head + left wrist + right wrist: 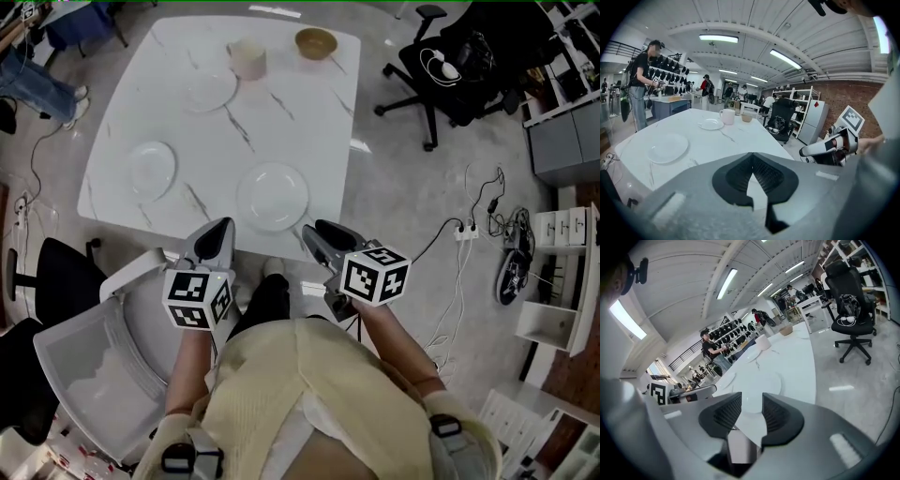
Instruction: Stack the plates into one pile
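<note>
With left tool shut and right tool open, might shove near plate across table instead of gripping.

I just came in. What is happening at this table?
A person is at the near edge of a white table with a tool in each hand. The left tool is shut and empty; the right tool is open and empty. Both point toward the near plate. The left plate and the far plate lie apart from it, with a mug and a bowl at the far end. No plate is stacked yet.
</note>
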Demonstrator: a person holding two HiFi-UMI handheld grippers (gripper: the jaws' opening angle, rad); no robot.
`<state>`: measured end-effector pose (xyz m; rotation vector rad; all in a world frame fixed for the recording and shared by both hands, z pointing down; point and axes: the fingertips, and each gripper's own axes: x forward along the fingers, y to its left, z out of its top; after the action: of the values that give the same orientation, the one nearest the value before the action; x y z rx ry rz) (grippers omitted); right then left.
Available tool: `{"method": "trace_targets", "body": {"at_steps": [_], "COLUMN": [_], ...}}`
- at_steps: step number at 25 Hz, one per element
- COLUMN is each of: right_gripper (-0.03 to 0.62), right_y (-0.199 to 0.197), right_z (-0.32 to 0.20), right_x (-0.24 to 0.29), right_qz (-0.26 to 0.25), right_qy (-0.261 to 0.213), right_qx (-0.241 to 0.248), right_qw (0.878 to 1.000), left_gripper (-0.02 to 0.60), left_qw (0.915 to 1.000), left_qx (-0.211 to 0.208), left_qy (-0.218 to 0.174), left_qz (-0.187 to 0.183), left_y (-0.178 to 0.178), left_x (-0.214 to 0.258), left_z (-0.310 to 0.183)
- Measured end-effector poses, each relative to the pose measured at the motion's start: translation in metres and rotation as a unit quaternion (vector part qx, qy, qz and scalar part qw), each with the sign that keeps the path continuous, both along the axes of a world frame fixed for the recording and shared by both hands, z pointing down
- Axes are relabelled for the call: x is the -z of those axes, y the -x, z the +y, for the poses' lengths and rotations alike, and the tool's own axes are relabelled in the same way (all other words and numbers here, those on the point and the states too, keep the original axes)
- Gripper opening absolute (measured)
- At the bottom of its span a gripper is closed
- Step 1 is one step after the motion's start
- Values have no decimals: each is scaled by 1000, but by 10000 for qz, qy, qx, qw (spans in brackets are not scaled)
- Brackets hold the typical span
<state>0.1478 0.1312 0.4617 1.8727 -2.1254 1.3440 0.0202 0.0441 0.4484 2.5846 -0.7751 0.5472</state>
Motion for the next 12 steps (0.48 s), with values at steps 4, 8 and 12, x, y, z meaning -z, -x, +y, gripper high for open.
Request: {"method": "trace_targets", "body": {"at_steps": [4,8,12], "right_gripper": [126,126,126], "right_y": [-4,-11,-19], "right_z": [-17,-28,-33], "right_x": [-11,-23,-32], "right_qz": [12,-26,-93], "right_qy": [178,359,556], "right_qx": [-49,-135,-164], "right_qw": [9998,9993,9983], "left_gripper": [6,6,6], "left_qw": [9999,9998,9994], "left_qx": [-67,-8,68], "left_qy": [45,49,96], "left_qz": [-72,-187,-313], "left_y": [-1,1,3], "left_x": [-7,-16,-23], "left_z": [-22,-39,-45]}}
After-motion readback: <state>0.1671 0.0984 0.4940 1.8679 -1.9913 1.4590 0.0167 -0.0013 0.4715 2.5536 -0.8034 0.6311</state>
